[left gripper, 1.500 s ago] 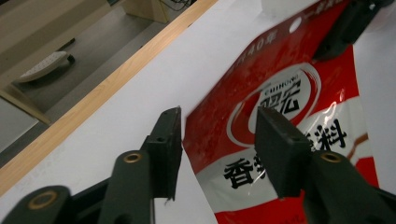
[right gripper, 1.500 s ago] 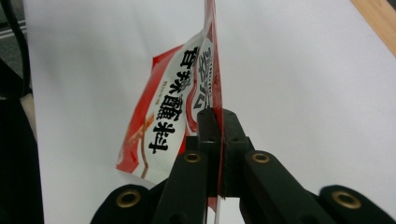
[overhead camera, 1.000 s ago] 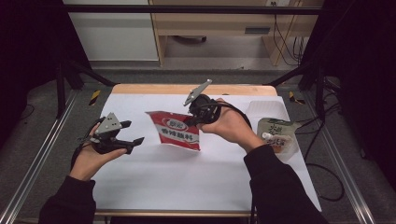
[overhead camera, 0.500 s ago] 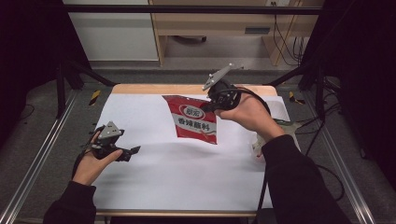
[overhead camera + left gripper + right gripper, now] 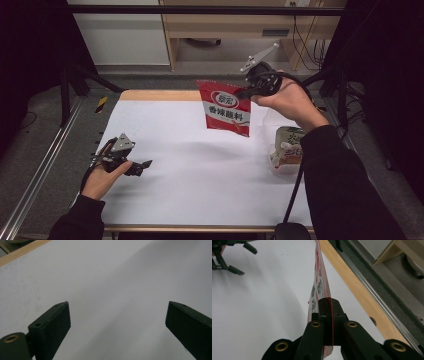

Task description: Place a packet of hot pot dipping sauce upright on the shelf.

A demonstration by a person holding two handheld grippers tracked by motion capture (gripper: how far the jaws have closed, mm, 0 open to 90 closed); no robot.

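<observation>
my fingers on the right gripper (image 5: 328, 305) are clenched tight on the top edge of the red seasoning packet (image 5: 225, 107), which hangs in the air above the far right part of the white table (image 5: 200, 190), clear of the surface and tilted a little. in the right gripper view the film runs straight out from between my jaws, pinched near one corner, so the packet dangles and can swing; i judge the way to do this carry well is to keep the squeeze steady, move smoothly and let the packet hang plumb before i bring it down anywhere. my left gripper (image 5: 142, 165) sits low by the near left of the table, jaws spread wide with nothing between them, only bare white sheet under them in the left gripper view. the jaws have just been opening. it is well apart from the packet, so if i want a second hold on the lower edge it has a long reach to make. just below my right forearm a clear bag with a greenish label (image 5: 289, 147) lies on the table near the right edge; that is the one thing the hanging packet could brush if i lower it straight down. the wooden rim (image 5: 359, 290) of the table lies beyond the packet.
</observation>
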